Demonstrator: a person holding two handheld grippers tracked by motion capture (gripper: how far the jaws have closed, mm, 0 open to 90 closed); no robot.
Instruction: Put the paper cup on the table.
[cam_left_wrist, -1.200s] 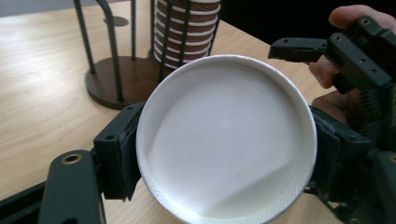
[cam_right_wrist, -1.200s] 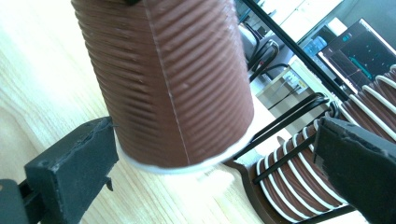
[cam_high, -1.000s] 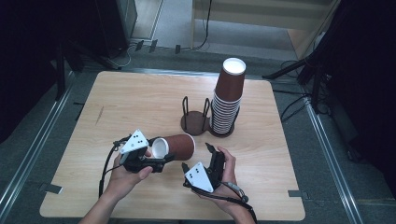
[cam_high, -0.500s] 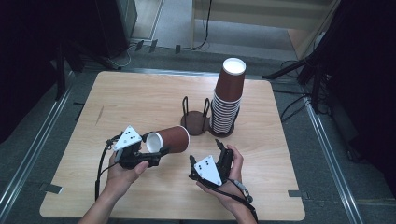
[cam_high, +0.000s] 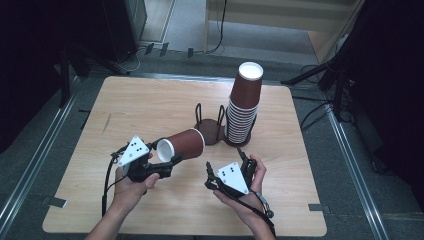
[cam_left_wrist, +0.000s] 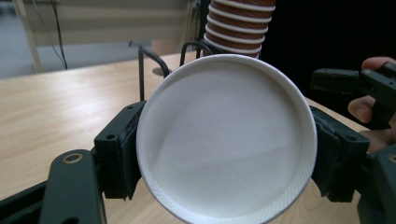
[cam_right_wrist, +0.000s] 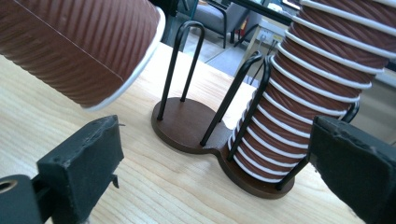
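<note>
My left gripper (cam_high: 167, 162) has its jaws clamped on a brown paper cup (cam_high: 182, 145), held sideways above the table (cam_high: 150, 107). My right gripper (cam_high: 230, 165) is wide open, empty. Likely next: seat the cup in the holder's (cam_high: 209, 131) vacant ring beside the stack (cam_high: 244, 105).

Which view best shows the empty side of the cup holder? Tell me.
The right gripper view: the empty holder base and its wire loops sit close and unobstructed. The high view shows it small beside the cup stack. The left gripper view shows just wire behind the held cup.
</note>
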